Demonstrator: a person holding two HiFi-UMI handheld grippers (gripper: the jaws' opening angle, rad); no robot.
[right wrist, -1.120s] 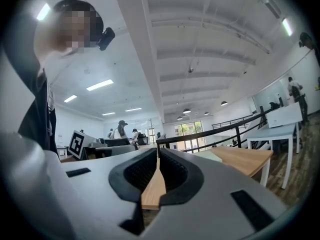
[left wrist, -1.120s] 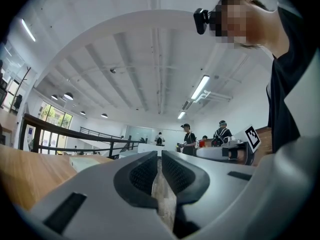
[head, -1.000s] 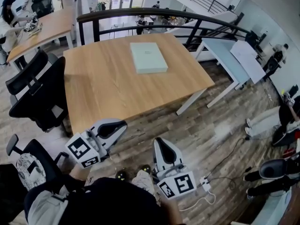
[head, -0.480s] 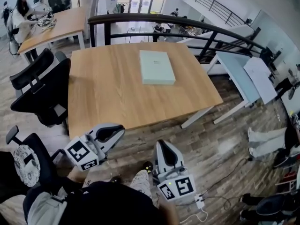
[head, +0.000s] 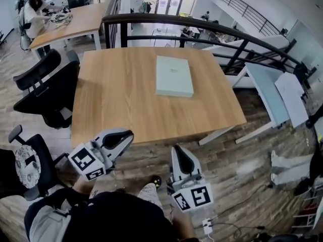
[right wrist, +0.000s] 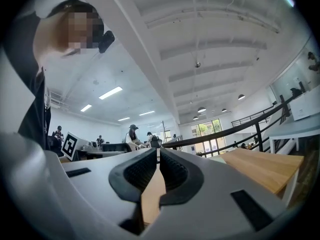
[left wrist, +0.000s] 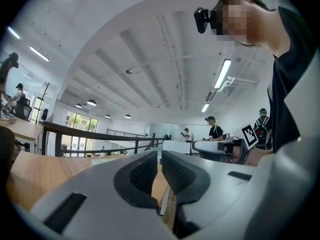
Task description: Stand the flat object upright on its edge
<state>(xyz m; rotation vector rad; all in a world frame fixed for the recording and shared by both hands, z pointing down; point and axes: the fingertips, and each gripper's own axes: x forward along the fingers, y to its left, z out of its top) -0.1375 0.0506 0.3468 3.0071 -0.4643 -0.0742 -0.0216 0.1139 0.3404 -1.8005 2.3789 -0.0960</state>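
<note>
The pale green box [head: 174,76] is lying flat on the wooden table [head: 111,100], well apart from the left gripper [head: 127,133] and right gripper [head: 177,149], both hanging empty with jaws together; lifting one edge while bracing the opposite edge is looking like the surest approach.

closed, empty tongs [left wrist: 160,155] before wooden table [left wrist: 34,173]

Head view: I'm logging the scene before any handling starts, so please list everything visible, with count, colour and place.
flat rectangular box: one, pale green, lying flat on the table's far half
square wooden table: one, light brown, centre
curved metal railing: one, black, behind the table
office chairs: at least two, black, left of the table
plank floor: one, dark brown, around the table
left tongs: one, grey, shut, empty, near table edge
right tongs: one, grey, shut, empty, over floor
</note>
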